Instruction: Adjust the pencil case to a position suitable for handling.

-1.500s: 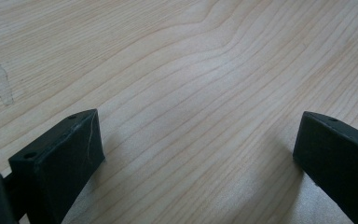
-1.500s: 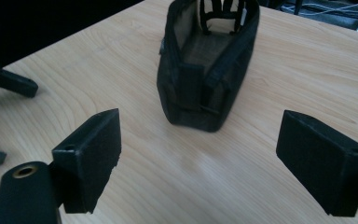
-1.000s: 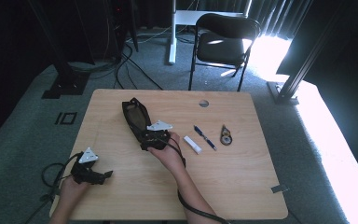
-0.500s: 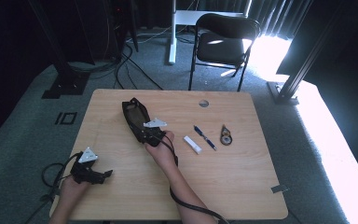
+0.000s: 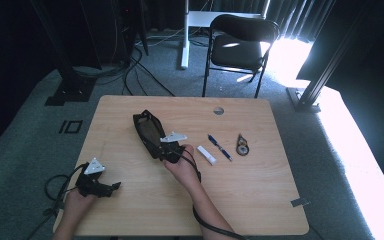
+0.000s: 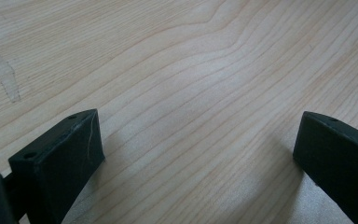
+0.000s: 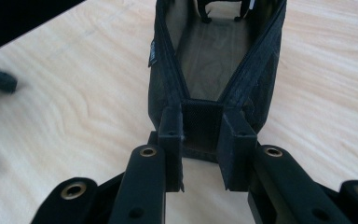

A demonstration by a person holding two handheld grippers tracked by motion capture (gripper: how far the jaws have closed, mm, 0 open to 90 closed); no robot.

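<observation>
A black mesh pouch (image 5: 146, 126) lies open on the wooden table (image 5: 260, 185), left of centre. My right gripper (image 5: 162, 149) holds its near end. In the right gripper view the jaws are closed on the pouch's black end tab (image 7: 202, 122), and the pouch (image 7: 214, 56) stretches away with its mouth gaping. My left gripper (image 5: 112, 187) rests at the table's front left, far from the pouch. In the left gripper view it (image 6: 198, 156) stands wide open over bare wood.
Right of the pouch lie a white stick-shaped item (image 5: 206, 155), a blue pen (image 5: 220, 147) and a small round dark item (image 5: 242, 145). A cable hole (image 5: 218, 110) sits near the far edge. A black chair (image 5: 240, 45) stands beyond the table.
My right hand has shifted only slightly while still gripping the pouch's end. The pouch and my left gripper stay where they were.
</observation>
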